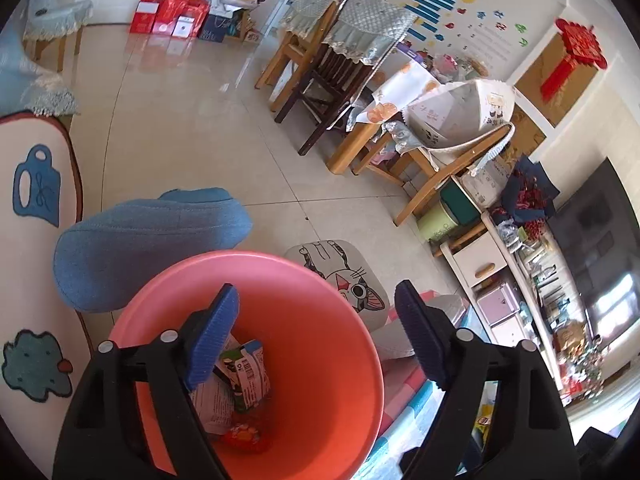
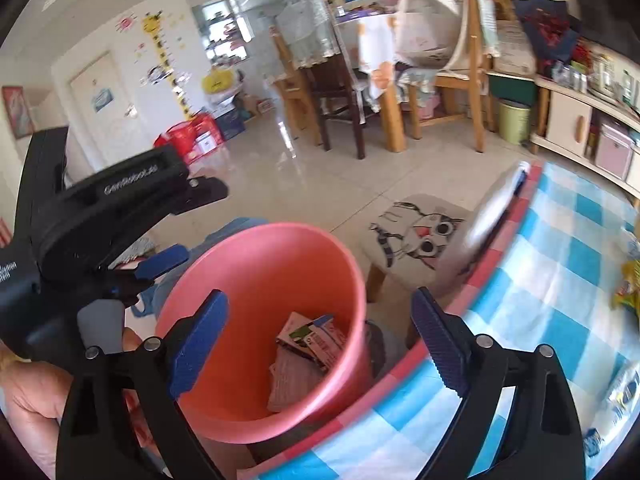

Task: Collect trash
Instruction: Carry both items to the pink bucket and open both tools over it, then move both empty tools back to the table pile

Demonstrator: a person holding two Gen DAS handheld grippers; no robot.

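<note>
Both claws [image 1: 316, 336] [image 2: 320, 340] gape empty over the pink bin [image 1: 320, 280], partly hiding its wrappers [image 1: 244, 376].

Pink bin [image 2: 256, 272], blue-and-white checked tablecloth [image 2: 560, 280], cat-print stool [image 2: 416, 236], blue-padded tongs [image 2: 320, 340].

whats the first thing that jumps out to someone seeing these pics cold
The pink bin fills the lower middle of both views, with wrappers and a small carton at its bottom. Both the left gripper and right gripper hang open above it, empty. A cat-print stool stands just behind.
</note>
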